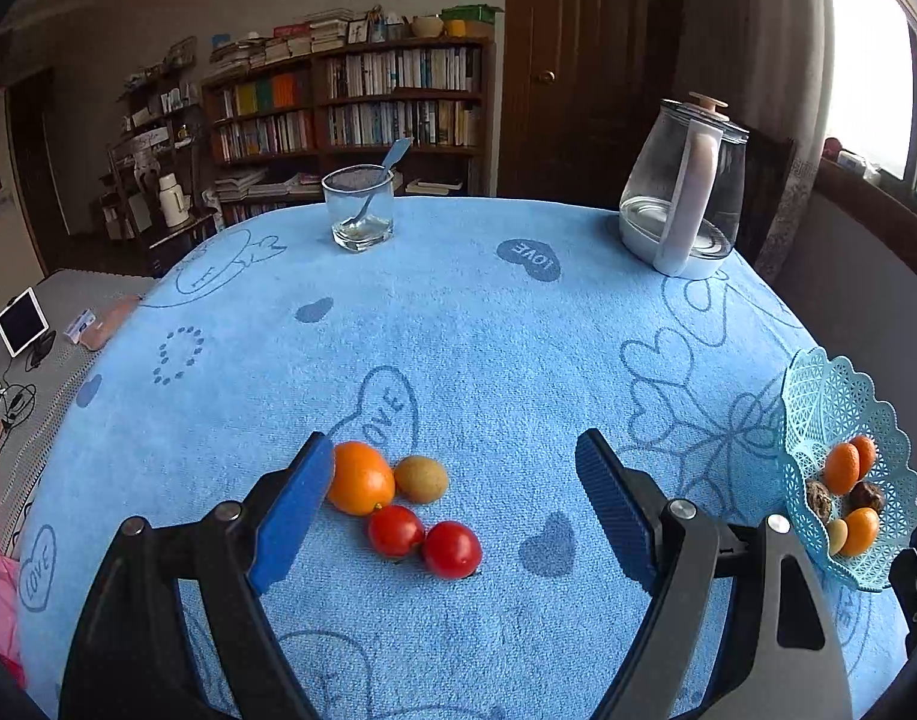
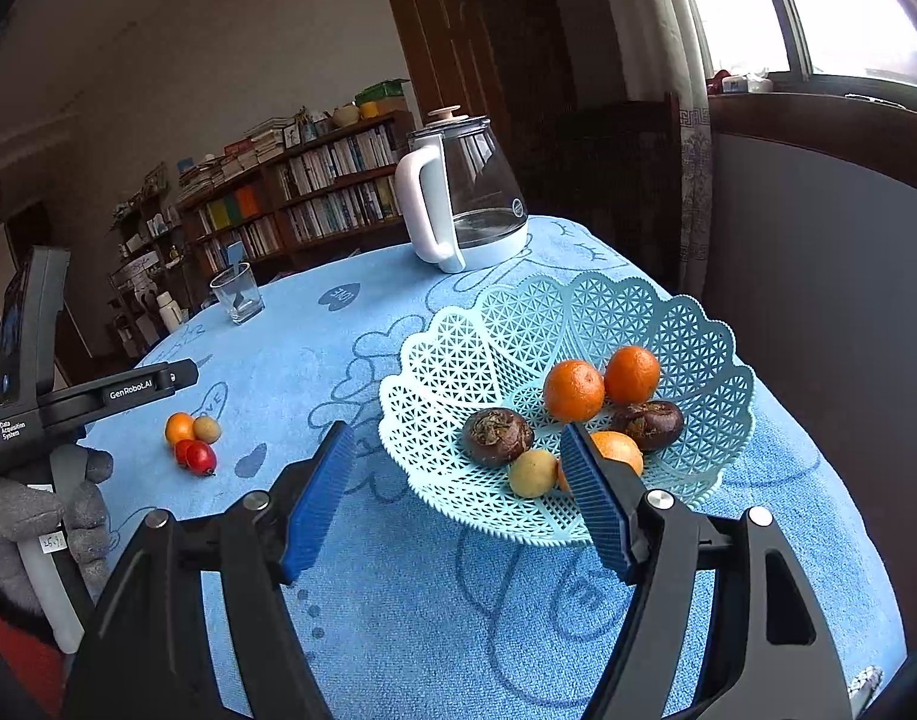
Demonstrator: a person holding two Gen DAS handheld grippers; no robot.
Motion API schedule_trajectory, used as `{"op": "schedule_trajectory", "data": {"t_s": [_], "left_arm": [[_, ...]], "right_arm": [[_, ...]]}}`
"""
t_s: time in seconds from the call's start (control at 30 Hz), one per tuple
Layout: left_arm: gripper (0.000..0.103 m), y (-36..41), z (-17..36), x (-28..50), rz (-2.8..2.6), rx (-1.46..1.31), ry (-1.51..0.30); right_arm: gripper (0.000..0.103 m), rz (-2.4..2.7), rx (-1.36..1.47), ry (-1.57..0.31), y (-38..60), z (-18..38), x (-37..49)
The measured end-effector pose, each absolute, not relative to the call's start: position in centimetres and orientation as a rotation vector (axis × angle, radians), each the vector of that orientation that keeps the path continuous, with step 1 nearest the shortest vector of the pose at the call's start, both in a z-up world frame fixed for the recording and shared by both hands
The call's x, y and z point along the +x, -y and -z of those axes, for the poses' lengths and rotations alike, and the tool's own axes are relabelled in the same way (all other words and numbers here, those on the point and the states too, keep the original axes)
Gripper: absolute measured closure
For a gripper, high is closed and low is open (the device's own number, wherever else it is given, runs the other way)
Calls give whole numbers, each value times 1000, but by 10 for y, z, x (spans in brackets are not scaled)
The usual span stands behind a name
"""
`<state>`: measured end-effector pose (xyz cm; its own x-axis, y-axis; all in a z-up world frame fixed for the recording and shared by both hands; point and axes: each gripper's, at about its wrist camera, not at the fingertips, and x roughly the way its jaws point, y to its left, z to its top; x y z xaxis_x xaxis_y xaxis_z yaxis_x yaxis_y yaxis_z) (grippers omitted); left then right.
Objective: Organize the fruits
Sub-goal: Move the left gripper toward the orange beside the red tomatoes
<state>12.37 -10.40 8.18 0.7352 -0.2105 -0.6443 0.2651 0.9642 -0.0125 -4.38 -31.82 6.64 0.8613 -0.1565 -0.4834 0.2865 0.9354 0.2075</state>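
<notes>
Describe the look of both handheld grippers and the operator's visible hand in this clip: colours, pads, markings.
Both the left gripper and right gripper have black linkage arms with silver pivot bolts and blue ribbed finger pads. Seen from the right wrist view, the left unit's black body carries white "GenRobot.AI" and "Data Acquisition System" lettering. The hand holding it wears a grey knit glove.

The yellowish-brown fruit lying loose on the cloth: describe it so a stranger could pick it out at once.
On the blue cloth, left of the lacy basket, four fruits cluster together. The yellowish-brown fruit sits at the far side, beside the orange and behind two red tomatoes; it is the only dull, egg-shaped one.
</notes>
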Motion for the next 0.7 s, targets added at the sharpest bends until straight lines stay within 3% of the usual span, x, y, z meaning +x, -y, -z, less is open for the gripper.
{"op": "schedule_trajectory", "data": {"t_s": [0.33,0.7], "left_arm": [[21,55,-59,153,126,54,-747],[21,53,-35,168,120,62,-793]], "right_arm": [[31,179,251,-520,298,-60,-37],[31,147,236,-557,288,-51,-30]]}}
